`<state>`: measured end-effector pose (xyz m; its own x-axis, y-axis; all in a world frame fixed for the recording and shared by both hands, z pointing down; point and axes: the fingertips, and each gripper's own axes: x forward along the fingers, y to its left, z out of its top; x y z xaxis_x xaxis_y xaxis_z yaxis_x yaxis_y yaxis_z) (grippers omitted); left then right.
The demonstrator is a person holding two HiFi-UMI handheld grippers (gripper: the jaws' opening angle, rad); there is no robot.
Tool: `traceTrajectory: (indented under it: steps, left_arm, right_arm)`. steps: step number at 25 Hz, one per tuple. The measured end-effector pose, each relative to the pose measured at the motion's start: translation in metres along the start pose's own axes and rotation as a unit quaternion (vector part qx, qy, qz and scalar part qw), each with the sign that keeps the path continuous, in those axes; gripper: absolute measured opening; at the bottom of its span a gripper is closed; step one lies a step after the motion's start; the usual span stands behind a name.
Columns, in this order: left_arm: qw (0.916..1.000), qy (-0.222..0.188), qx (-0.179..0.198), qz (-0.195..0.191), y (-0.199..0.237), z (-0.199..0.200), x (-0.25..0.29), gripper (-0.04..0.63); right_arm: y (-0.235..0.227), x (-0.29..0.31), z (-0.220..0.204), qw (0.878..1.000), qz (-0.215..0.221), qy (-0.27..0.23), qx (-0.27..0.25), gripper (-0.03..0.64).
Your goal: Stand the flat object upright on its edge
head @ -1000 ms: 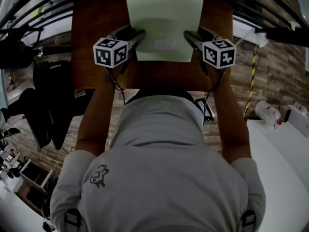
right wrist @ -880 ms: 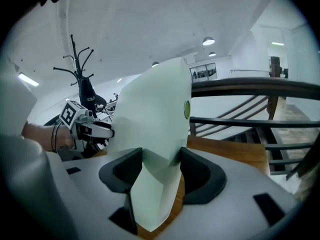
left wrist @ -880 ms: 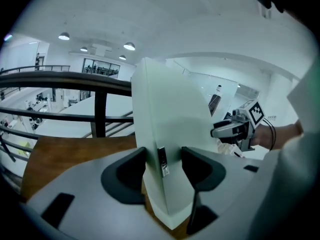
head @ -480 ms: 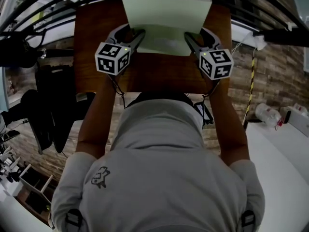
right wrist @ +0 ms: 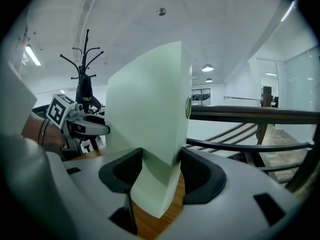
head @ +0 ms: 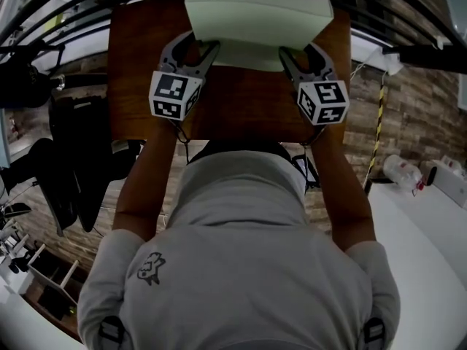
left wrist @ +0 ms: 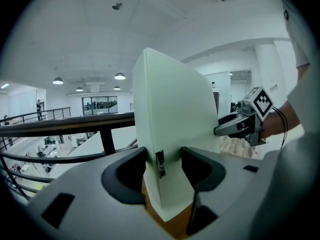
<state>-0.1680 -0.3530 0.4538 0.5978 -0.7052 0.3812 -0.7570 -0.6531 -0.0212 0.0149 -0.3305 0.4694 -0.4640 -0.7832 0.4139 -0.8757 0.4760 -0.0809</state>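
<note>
A pale green flat box (head: 255, 17) is tipped up steeply over the brown wooden table (head: 241, 104), its broad face turned towards me. My left gripper (head: 198, 48) is shut on its left side and my right gripper (head: 294, 51) on its right side. In the left gripper view the box (left wrist: 172, 119) stands almost upright, with my left gripper (left wrist: 164, 165) pressing both faces; the right gripper (left wrist: 245, 125) shows beyond. In the right gripper view the box (right wrist: 147, 109) sits the same way in my right gripper (right wrist: 160, 170), its lower corner close to the wood. Whether that corner touches the wood is hidden.
A dark railing (head: 66, 13) runs just past the table's far edge. A white counter (head: 430, 217) with a bottle (head: 403, 169) is at the right. Dark bags or clothing (head: 66, 152) hang at the left, and a coat stand (right wrist: 85, 79) rises behind the left gripper.
The box has swung from lying nearly flat to steeply upright, its near edge lifted. Both grippers have risen with it and rolled, staying closed on its sides.
</note>
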Motion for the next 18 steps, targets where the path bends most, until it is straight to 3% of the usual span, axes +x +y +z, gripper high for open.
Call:
traceTrajectory:
  steps: [4, 18]
  left_arm:
    - [0.9997, -0.014, 0.019, 0.008, 0.002, 0.0, 0.007, 0.23]
    - [0.9992, -0.021, 0.031, 0.013, 0.012, -0.031, 0.033, 0.227]
  right_arm:
    - [-0.005, 0.005, -0.004, 1.0, -0.01, -0.005, -0.009, 0.242]
    - [-0.014, 0.033, -0.03, 0.997, -0.047, -0.027, -0.048, 0.242]
